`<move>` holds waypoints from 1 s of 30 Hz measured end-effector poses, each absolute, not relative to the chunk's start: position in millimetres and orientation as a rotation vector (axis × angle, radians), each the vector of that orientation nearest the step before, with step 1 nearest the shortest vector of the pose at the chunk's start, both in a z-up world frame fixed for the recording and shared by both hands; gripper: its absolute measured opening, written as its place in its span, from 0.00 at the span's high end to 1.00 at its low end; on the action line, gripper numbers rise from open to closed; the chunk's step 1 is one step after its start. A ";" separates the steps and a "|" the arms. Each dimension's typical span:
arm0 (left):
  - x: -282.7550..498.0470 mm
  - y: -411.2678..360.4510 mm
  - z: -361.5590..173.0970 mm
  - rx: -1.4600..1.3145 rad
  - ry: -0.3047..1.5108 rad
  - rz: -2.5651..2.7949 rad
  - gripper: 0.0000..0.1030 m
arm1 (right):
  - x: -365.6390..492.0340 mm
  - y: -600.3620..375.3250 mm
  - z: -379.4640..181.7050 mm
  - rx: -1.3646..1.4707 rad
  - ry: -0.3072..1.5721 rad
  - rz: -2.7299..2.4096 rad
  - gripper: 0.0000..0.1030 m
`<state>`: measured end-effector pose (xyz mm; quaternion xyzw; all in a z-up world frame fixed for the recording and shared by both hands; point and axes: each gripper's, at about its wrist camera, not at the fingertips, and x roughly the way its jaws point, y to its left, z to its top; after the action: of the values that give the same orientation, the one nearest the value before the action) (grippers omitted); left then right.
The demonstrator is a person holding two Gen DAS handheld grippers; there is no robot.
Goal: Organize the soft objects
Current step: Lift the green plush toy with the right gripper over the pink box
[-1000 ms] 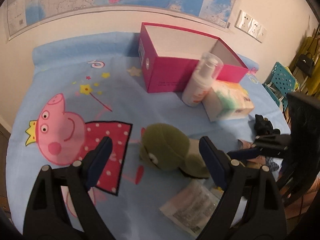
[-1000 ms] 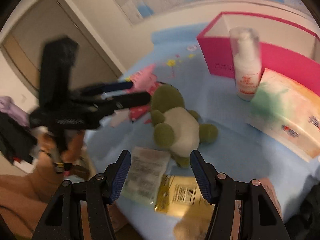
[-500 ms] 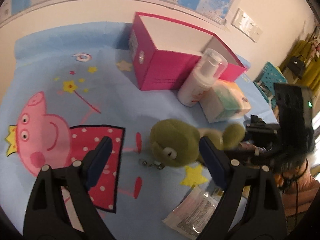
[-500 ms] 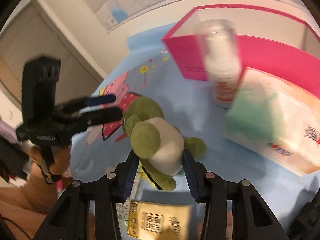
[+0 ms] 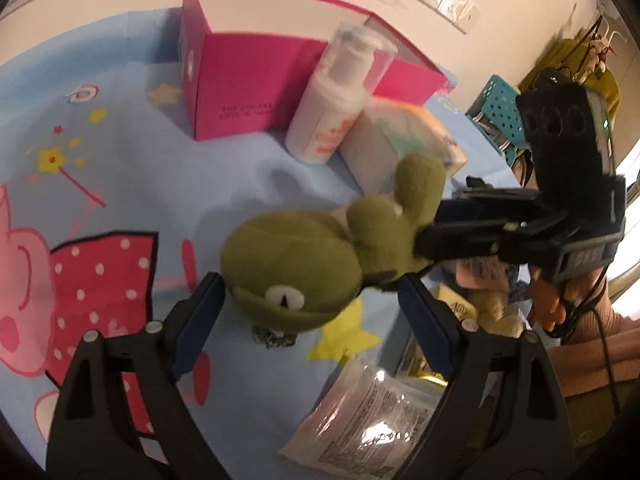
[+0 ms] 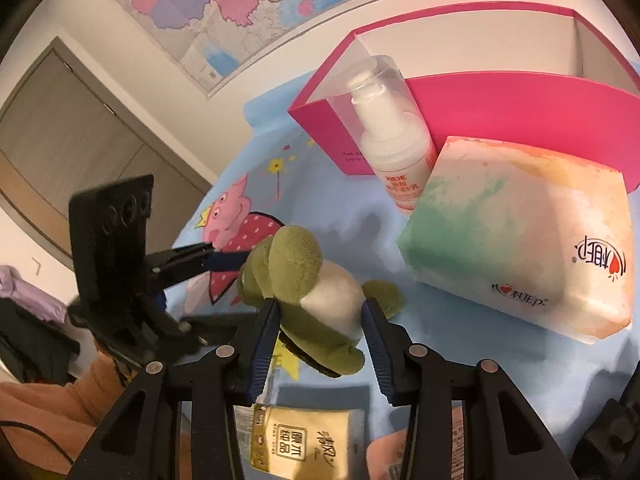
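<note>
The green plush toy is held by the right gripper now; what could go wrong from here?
The right gripper pinches only the green plush toy at its soft belly, so it may slip. The pump bottle stands before the pink box; a swinging toy could topple it. The open left gripper is close and may collide.

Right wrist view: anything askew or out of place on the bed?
The white pump bottle is tilted, apparently leaning on the pink box. The green plush frog is clamped in the right gripper; nothing spilled.

A white pump bottle (image 6: 394,148) stands upright against the pink box (image 6: 500,92); a wall map (image 6: 240,12) hangs behind.
</note>
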<state>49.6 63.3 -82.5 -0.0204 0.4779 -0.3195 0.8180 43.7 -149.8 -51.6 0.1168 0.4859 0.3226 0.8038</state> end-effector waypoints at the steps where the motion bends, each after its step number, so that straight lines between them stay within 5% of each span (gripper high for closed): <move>1: 49.2 64.0 -84.4 -0.059 1.028 -0.686 0.15 | 43.4 -149.0 -50.5 0.240 1.037 0.688 0.56; 5: 46.3 61.7 -82.7 -0.046 1.019 -0.650 0.26 | 40.6 -136.2 -50.1 0.194 1.025 0.686 0.54; 19: 25.0 65.3 28.8 -0.027 0.767 -0.629 0.26 | 19.5 -141.3 42.7 0.126 0.789 0.758 0.54; 30: 104.5 42.2 87.5 0.021 0.695 -0.576 0.26 | 98.3 -155.0 97.0 0.095 0.663 0.716 0.54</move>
<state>104.5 42.2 87.5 0.0101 0.3360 -0.2781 0.8998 98.3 -155.0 97.0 0.0454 0.3183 0.3439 0.8822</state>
